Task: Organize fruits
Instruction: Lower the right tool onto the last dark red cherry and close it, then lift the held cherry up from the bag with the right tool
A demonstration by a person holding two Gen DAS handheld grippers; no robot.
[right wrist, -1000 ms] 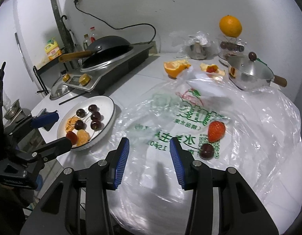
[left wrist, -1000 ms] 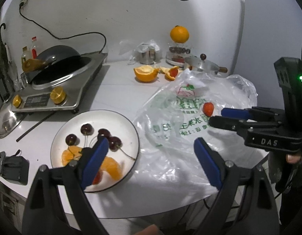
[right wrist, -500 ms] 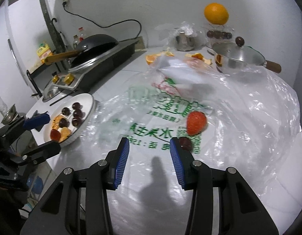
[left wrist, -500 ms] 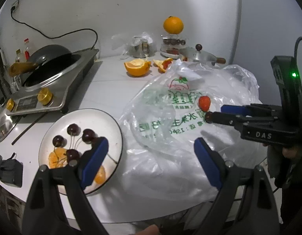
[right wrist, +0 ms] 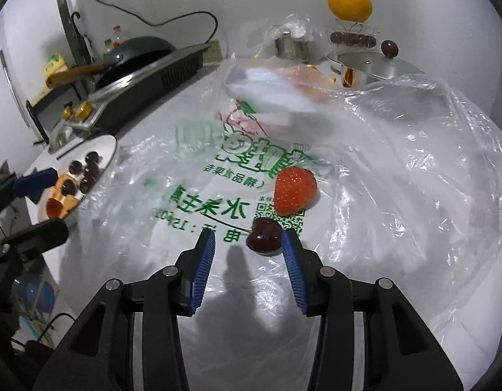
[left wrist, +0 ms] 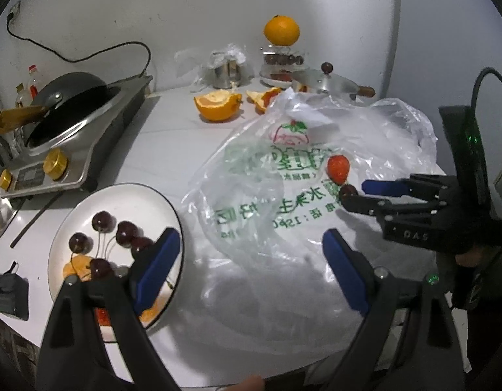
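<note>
A dark cherry [right wrist: 264,235] and a red strawberry [right wrist: 294,189] lie on a flattened clear plastic bag [right wrist: 397,163]. My right gripper [right wrist: 247,241] is open, low over the bag, and the cherry sits between its tips, close to the right finger. In the left wrist view the right gripper [left wrist: 355,192] reaches the cherry [left wrist: 348,191] just below the strawberry [left wrist: 338,168]. My left gripper [left wrist: 251,254] is open and empty, hovering between the bag and a white plate [left wrist: 143,202] that holds several cherries and orange segments.
An induction cooker with a black wok [left wrist: 68,104] stands at the back left. A cut orange [left wrist: 218,106], a lidded steel pot [left wrist: 326,81] and a whole orange on a glass dish [left wrist: 281,30] stand at the back. The table edge runs near both grippers.
My right gripper has moved forward and down over the bag until its tips flank the cherry. The left gripper has shifted a little to the right; it stays open.
</note>
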